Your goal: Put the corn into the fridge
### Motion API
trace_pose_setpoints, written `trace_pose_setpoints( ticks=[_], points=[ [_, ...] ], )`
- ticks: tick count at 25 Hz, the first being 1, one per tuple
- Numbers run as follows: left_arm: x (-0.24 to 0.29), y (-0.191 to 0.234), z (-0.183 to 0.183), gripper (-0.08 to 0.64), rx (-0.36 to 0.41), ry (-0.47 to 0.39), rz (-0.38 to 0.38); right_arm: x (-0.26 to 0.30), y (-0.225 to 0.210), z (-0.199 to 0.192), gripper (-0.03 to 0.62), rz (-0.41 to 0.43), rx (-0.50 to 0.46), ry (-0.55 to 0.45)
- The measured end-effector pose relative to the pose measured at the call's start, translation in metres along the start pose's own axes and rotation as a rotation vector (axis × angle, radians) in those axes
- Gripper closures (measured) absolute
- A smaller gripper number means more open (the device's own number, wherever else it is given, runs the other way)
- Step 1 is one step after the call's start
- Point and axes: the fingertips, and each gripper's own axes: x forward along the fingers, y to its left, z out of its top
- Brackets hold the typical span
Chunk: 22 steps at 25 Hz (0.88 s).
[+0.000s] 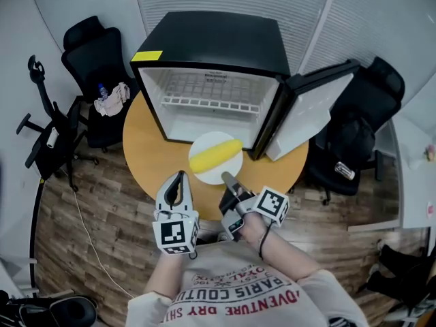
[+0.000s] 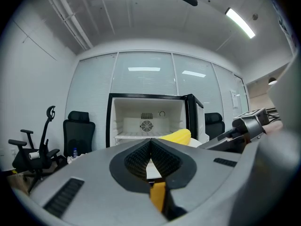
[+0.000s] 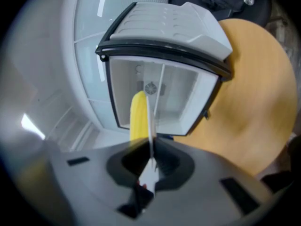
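Head view: fridge [image 1: 218,39] on round table [image 1: 144,157], plank floor [image 1: 88,230].

An office room: black swivel chairs [image 1: 95,60], frosted glass partition walls [image 2: 143,79], ceiling strip lights [image 2: 240,22], wood-look floor [image 1: 88,237].

Yellow corn [image 1: 215,156], seemingly white plate [image 1: 212,140], black fridge [image 1: 211,36].

rnd wood table [image 1: 146,162]: black mini fridge [image 1: 218,46] on it, door open to right
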Motion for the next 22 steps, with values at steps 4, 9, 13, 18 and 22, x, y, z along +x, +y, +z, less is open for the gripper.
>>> trace_pose_setpoints(
  ticks=[4,9,13,18,22],
  points=[
    [0.028,0.007,0.001,0.529,-0.002,0.004,-0.016,0.019,0.002,0.018,0.554,-0.003,0.001,-0.015],
    [0.065,0.021,0.004,0.529,-0.004,0.006,-0.070,0.044,0.004,0.035,0.554,-0.008,0.005,-0.068],
    [0.092,0.033,0.009,0.530,0.015,0.006,-0.127,0.068,0.009,0.047,0.554,-0.007,0.017,-0.127],
    [0.120,0.049,0.009,0.529,0.024,0.020,-0.187,0.100,0.014,0.056,0.554,-0.017,0.028,-0.187],
    [0.139,0.060,0.009,0.529,0.024,0.027,-0.219,0.121,0.015,0.061,0.554,-0.019,0.053,-0.217]
  ],
)
